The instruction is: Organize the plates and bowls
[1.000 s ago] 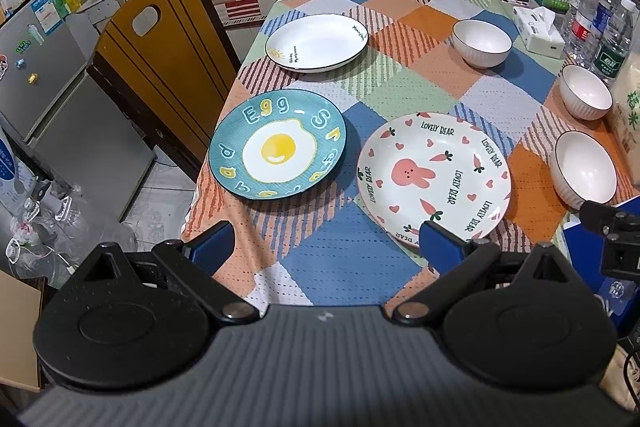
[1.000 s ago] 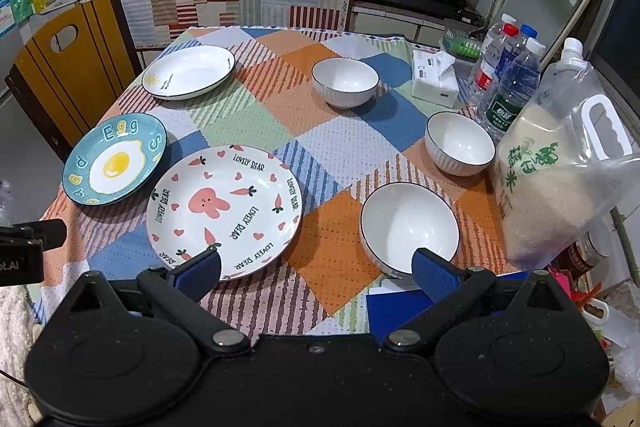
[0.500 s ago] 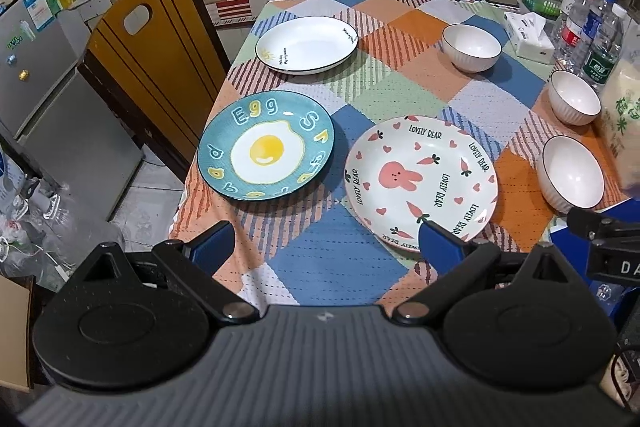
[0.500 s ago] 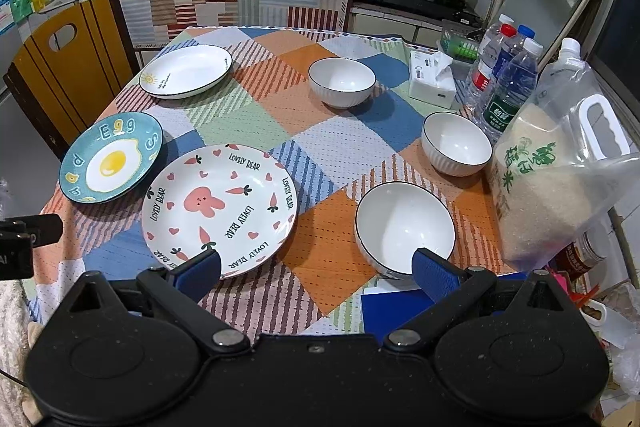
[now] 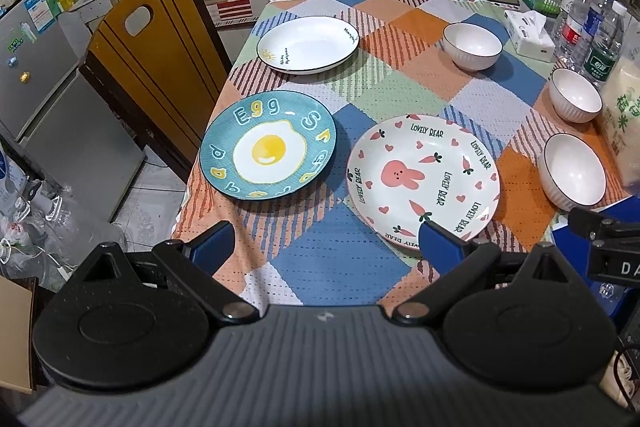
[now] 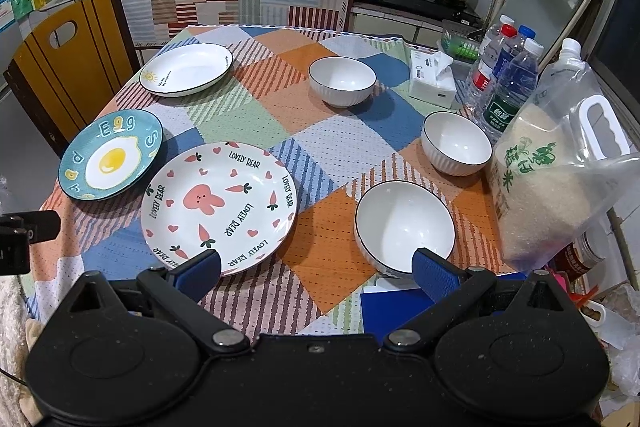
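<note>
Tabletop [image 6: 320, 147] under a patchwork cloth carries everything, with nothing stacked yet. A rice bag [image 6: 560, 179] stands at its right edge, water bottles [image 6: 508, 83] and a tissue box [image 6: 432, 79] toward the far right corner. Three plates lie apart along the left side: the bunny plate [image 5: 424, 179] near the front edge, the egg plate [image 5: 268, 147] beside it at the left edge, the white plate [image 5: 308, 43] farther back. Three white bowls line the right side: the near bowl [image 6: 404, 227] by the front edge, the middle bowl [image 6: 456, 143] beside the bag, the far bowl [image 6: 342, 81] toward the middle of the far side.

Both tools hover empty at the front edge. The left hand-held gripper [image 5: 326, 247] has its jaws spread wide, its right finger over the bunny plate's near rim; the right hand-held gripper [image 6: 316, 273] is likewise wide open, its right finger over the near bowl's rim.

Judging by this, sorting has not begun. The next move likely calls for pinching a rim, lifting cleanly and nesting like with like.
</note>
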A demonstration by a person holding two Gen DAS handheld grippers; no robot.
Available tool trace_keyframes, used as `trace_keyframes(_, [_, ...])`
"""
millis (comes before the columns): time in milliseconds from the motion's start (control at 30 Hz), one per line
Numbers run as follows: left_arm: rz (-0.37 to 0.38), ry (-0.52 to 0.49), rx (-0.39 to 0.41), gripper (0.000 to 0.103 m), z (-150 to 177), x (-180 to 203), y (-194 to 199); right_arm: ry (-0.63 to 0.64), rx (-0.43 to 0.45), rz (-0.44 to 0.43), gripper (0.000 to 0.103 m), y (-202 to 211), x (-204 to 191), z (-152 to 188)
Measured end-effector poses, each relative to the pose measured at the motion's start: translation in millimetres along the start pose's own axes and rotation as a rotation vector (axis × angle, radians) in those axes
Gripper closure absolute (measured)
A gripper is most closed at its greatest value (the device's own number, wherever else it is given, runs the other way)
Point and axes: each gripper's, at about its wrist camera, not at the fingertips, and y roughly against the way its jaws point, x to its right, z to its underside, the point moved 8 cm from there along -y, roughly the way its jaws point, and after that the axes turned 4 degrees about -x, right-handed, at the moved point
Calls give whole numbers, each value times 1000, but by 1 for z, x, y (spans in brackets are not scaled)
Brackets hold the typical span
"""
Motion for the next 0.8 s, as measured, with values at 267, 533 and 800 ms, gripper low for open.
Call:
trace_keyframes(267, [7,1,-10,3,1,-1,-4,7,-9,5,0,-5,1,3])
trace_keyframes(533, [9,45,88,5,-5,0,-41,113,199,-81,0,-11,-9,5])
trace_keyframes(800, [-15,81,17,5,-2,0,-114,121,341,-219,0,-55,-15,5])
